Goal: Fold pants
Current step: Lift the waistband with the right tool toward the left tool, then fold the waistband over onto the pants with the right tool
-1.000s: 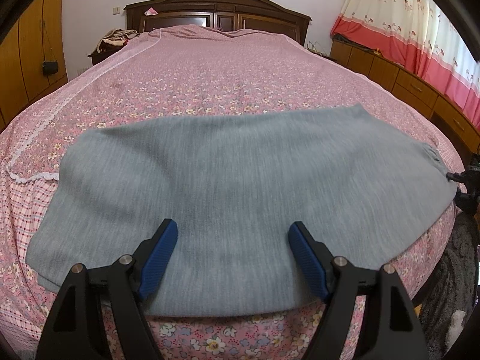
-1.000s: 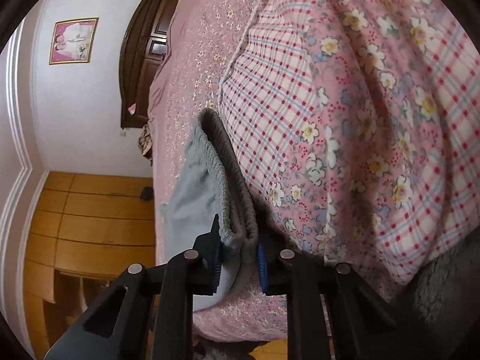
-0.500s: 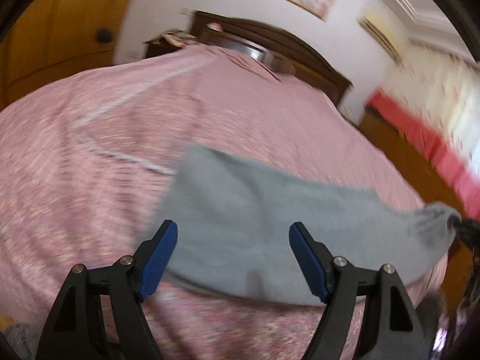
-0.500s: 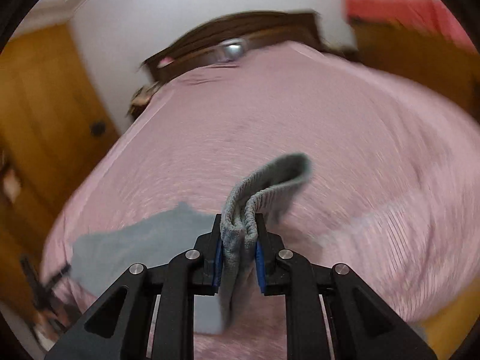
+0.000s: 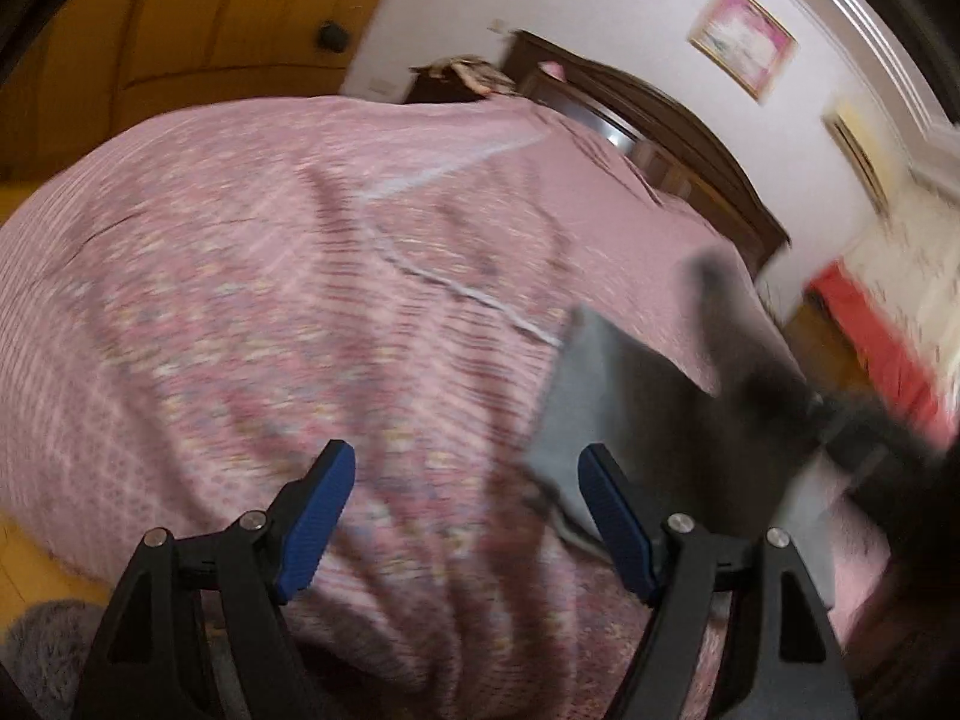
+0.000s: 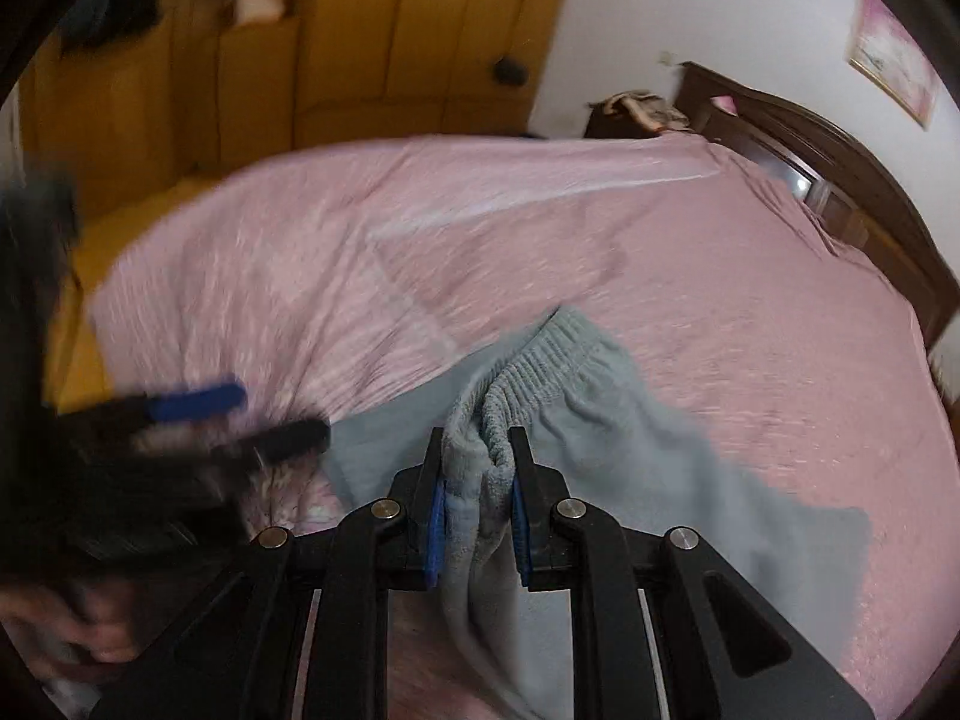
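Your right gripper (image 6: 477,516) swung grey ribbed-waistband knit pants (image 6: 600,420) leftward, clamped — one pair, pink floral bedspread (image 5: 300,300) underneath; left gripper (image 5: 462,516) apart, empty.

Pretty dim, warm indoor light — heavy motion blur smears the bedspread (image 5: 252,312) in both views, and fisheye warping with black corners rings the edges.

Pants (image 6: 600,420): plain grey, ribbed waistband. Bedspread (image 5: 300,300): pink, small floral print. Gripper pads (image 5: 315,516): blue on black arms. Headboard (image 6: 840,180), upper right: dark brown. Wardrobe (image 6: 360,30): orange-brown.
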Motion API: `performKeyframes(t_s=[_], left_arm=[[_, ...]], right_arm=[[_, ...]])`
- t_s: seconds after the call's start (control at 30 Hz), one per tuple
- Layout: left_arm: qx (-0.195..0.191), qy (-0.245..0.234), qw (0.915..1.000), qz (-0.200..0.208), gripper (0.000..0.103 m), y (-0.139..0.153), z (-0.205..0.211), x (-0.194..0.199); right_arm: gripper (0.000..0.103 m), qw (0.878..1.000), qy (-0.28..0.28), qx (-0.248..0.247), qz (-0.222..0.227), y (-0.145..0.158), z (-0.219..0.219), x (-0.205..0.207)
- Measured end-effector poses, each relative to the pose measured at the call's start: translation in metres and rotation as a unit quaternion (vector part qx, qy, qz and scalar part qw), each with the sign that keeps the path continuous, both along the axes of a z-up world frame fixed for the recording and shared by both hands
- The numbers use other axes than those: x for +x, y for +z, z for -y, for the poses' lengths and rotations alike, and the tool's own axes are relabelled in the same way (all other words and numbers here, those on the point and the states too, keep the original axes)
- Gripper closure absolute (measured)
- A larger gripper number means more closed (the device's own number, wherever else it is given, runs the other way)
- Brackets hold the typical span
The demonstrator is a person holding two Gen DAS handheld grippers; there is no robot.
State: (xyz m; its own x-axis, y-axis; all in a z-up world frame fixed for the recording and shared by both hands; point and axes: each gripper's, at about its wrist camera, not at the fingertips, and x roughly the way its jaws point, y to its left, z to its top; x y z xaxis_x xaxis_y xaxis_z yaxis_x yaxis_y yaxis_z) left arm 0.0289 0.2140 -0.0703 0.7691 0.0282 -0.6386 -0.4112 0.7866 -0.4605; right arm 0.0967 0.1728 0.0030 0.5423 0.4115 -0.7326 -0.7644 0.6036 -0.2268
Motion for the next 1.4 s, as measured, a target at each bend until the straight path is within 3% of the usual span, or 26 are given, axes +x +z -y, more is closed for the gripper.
performKeyframes(t_s=[0.07,0.17,0.23,0.37,0.53,0.63,0.73,1.03,1.17,1.4], left_arm=[[-0.040,0.022,0.9989,0.011,0.023,-0.006,-0.018,-0.011],[-0.123,0.042,0.9911,0.031,0.023,-0.022,-0.047,-0.026],[-0.147,0.041,0.9874,0.043,0.023,-0.025,-0.056,-0.032],[-0.125,0.032,0.9912,0.031,0.023,-0.023,-0.053,-0.031],[-0.119,0.026,0.9923,0.026,0.023,-0.020,-0.046,-0.024],[-0.126,0.025,0.9913,0.029,0.023,-0.021,-0.045,-0.023],[-0.129,0.025,0.9908,0.030,0.023,-0.024,-0.049,-0.030],[-0.125,0.025,0.9915,0.027,0.023,-0.025,-0.049,-0.035],[-0.124,0.026,0.9916,0.025,0.023,-0.023,-0.045,-0.026],[-0.116,0.021,0.9928,0.020,0.023,-0.025,-0.042,-0.019]], right_arm=[[0.085,1.000,0.001,-0.019,0.017,-0.012,-0.007,-0.005],[0.085,0.999,-0.010,-0.015,0.030,-0.005,-0.001,-0.007],[0.085,0.998,-0.010,-0.026,0.050,0.004,-0.009,-0.012],[0.085,0.996,0.012,-0.033,0.078,0.003,-0.021,-0.024],[0.083,0.999,0.003,-0.046,0.025,-0.028,-0.033,-0.013],[0.067,0.999,0.022,-0.018,0.016,-0.027,-0.032,-0.014],[0.062,1.000,0.027,0.002,-0.007,-0.026,-0.028,-0.011],[0.055,0.999,0.025,-0.026,0.017,-0.032,-0.038,-0.017],[0.046,0.999,0.027,-0.028,0.019,-0.034,-0.041,-0.019],[0.043,0.999,0.026,-0.032,0.030,-0.039,-0.044,-0.024]])
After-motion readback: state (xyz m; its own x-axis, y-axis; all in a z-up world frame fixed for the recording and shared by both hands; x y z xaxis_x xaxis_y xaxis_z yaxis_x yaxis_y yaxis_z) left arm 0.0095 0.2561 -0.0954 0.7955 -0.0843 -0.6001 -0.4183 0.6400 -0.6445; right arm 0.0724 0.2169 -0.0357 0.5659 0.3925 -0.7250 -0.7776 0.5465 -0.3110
